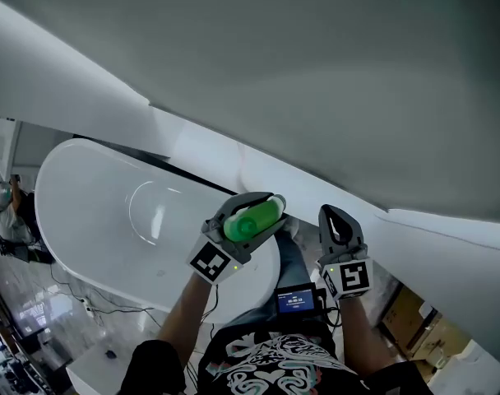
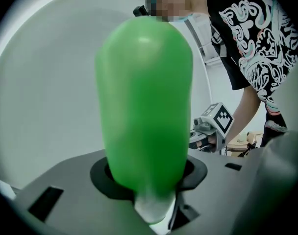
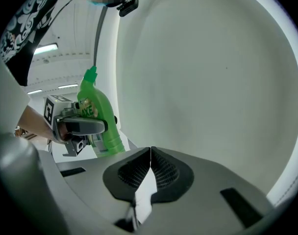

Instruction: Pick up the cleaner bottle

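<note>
The green plastic cleaner bottle (image 1: 252,220) is squeezed around its middle by the left gripper (image 1: 270,212) and held in the air, so it cannot slip. Just beside it, the right gripper (image 1: 334,216) is closed on nothing. The white oval bathtub (image 1: 94,212) is seen below.

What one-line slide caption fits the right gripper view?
Shut, empty right claw in front; left claw grips the green cleaner bottle at left.

The green cleaner bottle (image 2: 144,102) filled the centre of the frame, clamped at its lower end between the dark pads of the left gripper (image 2: 149,187) at the bottom. Behind it, on the left, curved the white bathtub (image 2: 41,82). At mid-right the right gripper (image 2: 204,133) showed its marker cube, below a person's black patterned shirt (image 2: 257,28) in the upper right.
</note>
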